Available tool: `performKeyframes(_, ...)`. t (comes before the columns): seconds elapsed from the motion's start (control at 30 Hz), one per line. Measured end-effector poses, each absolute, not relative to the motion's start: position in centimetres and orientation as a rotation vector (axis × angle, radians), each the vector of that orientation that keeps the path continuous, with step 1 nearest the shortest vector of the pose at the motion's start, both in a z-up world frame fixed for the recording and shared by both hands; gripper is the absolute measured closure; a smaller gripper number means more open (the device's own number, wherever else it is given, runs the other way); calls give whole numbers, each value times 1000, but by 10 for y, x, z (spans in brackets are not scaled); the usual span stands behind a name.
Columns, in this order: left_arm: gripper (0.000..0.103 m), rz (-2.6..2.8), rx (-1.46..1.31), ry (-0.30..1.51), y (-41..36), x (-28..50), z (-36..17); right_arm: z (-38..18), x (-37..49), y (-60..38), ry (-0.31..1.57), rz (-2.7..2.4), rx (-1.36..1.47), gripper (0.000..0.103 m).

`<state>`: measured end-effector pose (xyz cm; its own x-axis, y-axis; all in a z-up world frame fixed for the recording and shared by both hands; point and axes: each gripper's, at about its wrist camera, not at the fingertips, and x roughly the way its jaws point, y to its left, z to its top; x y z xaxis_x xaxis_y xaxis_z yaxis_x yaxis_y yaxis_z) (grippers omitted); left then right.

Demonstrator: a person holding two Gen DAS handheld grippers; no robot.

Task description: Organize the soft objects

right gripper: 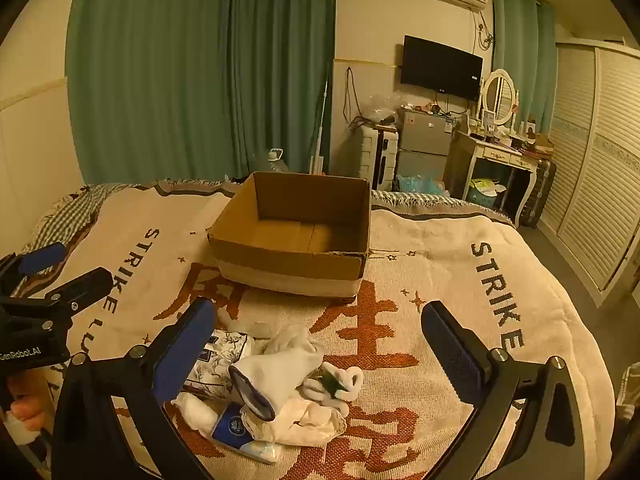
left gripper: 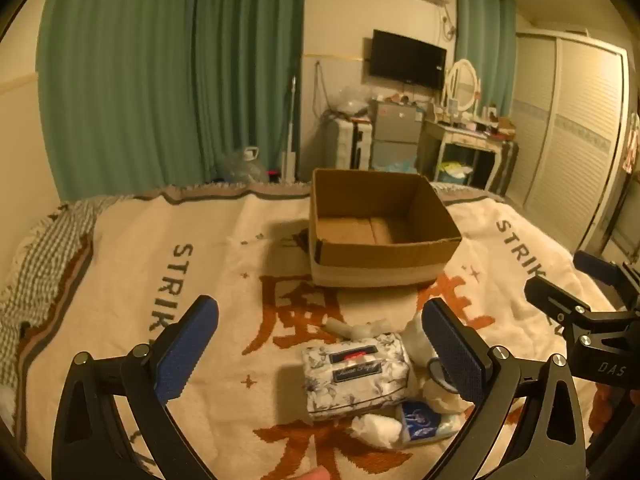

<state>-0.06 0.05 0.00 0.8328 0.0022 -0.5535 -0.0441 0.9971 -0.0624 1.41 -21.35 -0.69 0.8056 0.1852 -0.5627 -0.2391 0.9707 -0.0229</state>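
An open, empty cardboard box (left gripper: 376,236) (right gripper: 296,240) sits on the bed's cream blanket. In front of it lies a pile of soft things: a floral tissue pack (left gripper: 356,372) (right gripper: 220,356), white socks and cloth (right gripper: 288,364), a white rolled piece (left gripper: 376,428) and a small blue-and-white packet (left gripper: 420,420) (right gripper: 236,428). My left gripper (left gripper: 320,344) is open and empty, just above the tissue pack. My right gripper (right gripper: 320,348) is open and empty over the white socks. Each gripper shows at the edge of the other's view.
The blanket (right gripper: 460,280) with orange characters and "STRIKE" lettering covers the bed. Green curtains (left gripper: 160,80), a suitcase, a small fridge (right gripper: 424,140), a dressing table (right gripper: 500,152) and a white wardrobe (right gripper: 600,160) stand beyond the bed's far edge.
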Motion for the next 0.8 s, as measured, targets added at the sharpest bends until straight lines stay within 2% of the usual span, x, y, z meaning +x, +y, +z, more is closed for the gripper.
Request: performKeyframes(0.8, 0, 25, -51, 607, 0, 2, -1, -11, 14, -214, 597, 226, -100, 0)
